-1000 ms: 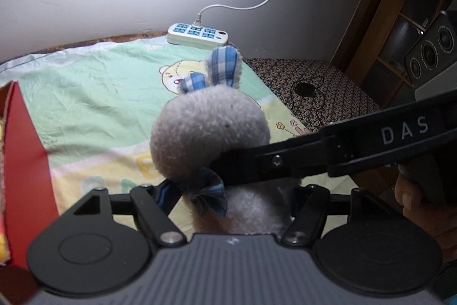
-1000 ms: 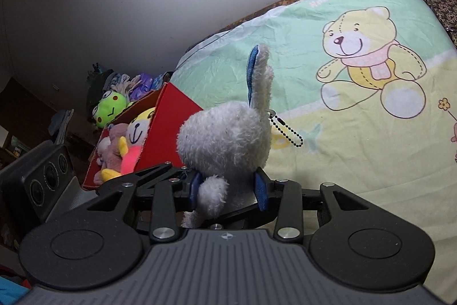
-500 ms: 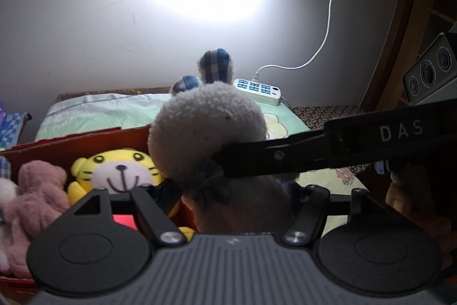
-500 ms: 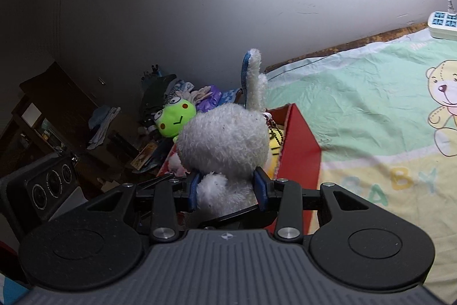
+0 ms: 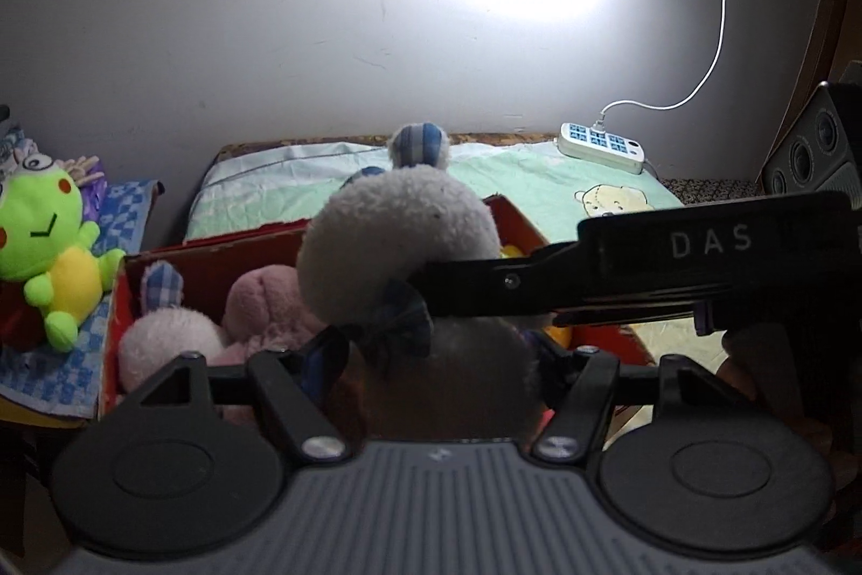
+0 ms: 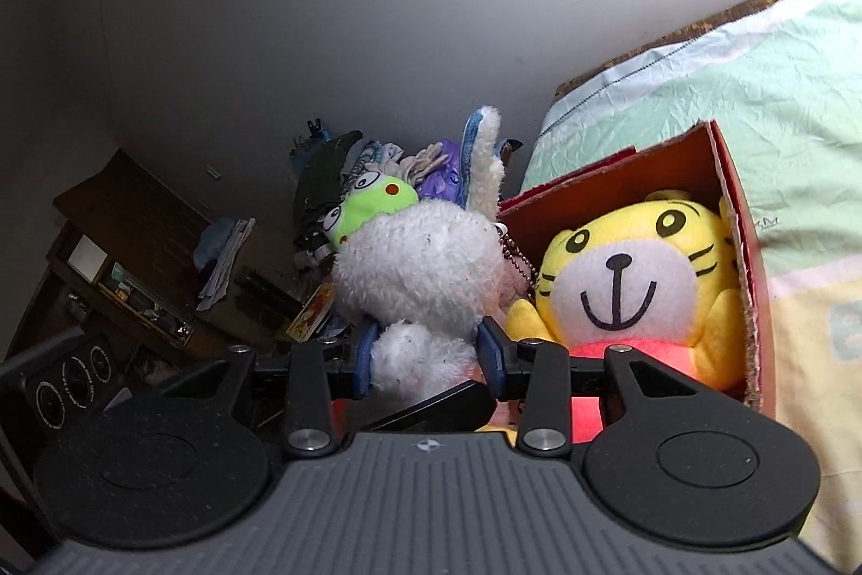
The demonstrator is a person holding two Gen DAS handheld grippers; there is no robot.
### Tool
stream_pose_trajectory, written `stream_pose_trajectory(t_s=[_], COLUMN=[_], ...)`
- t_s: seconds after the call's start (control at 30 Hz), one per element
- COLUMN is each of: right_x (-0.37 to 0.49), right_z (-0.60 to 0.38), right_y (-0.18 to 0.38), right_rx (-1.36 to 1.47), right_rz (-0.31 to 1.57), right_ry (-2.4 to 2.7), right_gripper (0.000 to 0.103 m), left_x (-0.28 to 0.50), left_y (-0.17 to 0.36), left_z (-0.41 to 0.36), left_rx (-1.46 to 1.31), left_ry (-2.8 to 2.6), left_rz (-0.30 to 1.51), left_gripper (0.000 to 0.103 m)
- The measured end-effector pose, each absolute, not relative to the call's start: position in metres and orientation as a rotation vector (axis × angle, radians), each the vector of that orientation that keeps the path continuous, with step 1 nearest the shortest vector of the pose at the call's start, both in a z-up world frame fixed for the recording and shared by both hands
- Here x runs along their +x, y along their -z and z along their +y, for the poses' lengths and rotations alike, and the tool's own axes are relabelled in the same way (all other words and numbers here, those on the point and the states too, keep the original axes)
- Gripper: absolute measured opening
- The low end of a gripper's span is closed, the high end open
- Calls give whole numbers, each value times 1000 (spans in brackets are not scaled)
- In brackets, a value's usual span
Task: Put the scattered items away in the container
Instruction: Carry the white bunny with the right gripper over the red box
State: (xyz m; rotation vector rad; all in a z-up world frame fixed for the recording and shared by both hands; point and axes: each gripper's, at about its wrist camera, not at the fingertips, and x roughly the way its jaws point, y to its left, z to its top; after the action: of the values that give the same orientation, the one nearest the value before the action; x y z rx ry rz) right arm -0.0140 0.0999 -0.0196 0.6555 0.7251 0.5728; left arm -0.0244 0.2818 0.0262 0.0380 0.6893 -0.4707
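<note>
Above the open red cardboard box [image 6: 741, 251] at the bed's edge, a white plush rabbit [image 6: 420, 268] hangs clamped at its body between the blue pads of the right hand-held gripper [image 6: 425, 354]. From the other side, the left hand-held gripper [image 5: 436, 348] has its jaws closing around the same toy's shadowed lower half; whether the pads already press is hard to tell. Inside the box a yellow tiger plush [image 6: 630, 289] fills the right end, a pink plush [image 5: 264, 305] and a pale rabbit [image 5: 167, 338] the left, leaving little free room. A green frog plush [image 5: 48, 246] sits outside on a checked cloth. The box's near wall is hidden behind both tools.
</note>
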Motion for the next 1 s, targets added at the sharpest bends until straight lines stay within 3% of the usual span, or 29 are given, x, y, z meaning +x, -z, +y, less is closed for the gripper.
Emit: stream_pose_trajectory(t_s=[0.33, 0.43, 0.57, 0.63, 0.73, 0.8, 0.9, 1.0], right_x=[-20, -23, -34, -39, -41, -37, -27, -20], right_z=[94, 94, 96, 93, 88, 93, 110, 119], right_y=[29, 26, 9, 1, -8, -11, -9, -2], right_rx=[554, 538, 454, 435, 468, 471, 427, 372], right_rz=[727, 713, 669, 639, 621, 628, 669, 705], right_ry=[-414, -372, -312, -286, -293, -325, -331, -274], right_gripper=[38, 44, 62, 61, 51, 33, 24, 24], left_x=[-28, -24, -24, -24, -27, -30, -30, -24], left_y=[-2, -1, -5, -8, -12, -16, -19, -15], left_z=[270, 272, 282, 285, 291, 295, 298, 296], left_rx=[107, 116, 94, 77, 62, 51, 44, 32], left_ry=[578, 598, 622, 626, 633, 646, 665, 677], left_rz=[737, 733, 727, 730, 719, 705, 693, 711], left_gripper=[66, 68, 68, 68, 68, 68, 69, 69])
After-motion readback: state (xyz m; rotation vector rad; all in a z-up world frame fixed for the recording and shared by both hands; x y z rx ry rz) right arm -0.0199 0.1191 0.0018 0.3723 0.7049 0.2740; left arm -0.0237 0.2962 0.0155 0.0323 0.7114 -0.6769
